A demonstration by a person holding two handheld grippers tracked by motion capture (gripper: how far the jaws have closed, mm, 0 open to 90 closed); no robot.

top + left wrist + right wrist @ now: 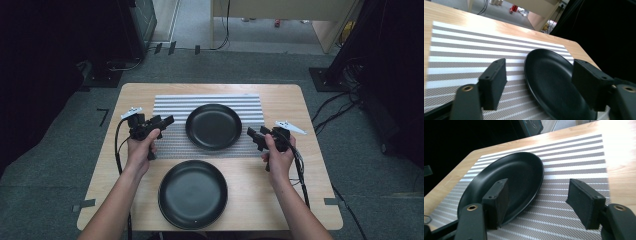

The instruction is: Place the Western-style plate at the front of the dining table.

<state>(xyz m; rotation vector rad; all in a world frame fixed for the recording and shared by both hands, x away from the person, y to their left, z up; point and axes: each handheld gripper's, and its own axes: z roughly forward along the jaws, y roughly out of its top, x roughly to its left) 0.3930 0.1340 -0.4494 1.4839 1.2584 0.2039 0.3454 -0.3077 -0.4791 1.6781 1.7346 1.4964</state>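
Wooden table (280, 172): high view adds nearer plate (193, 194); both tongs (166, 120) (253, 136) released, flanking plate on mat (213, 126).

Black tongs (167, 120), brass-ringed screw holes

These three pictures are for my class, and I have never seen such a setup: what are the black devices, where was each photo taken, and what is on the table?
A person holds a hand-operated claw in each hand: the left claw and the right claw. The high view looks down on a wooden table. The other two come from cameras riding on each claw, looking along its jaws. On the table lies a striped placemat with a black plate on it; a second black plate sits nearer the person. Both claws are open, holding nothing.
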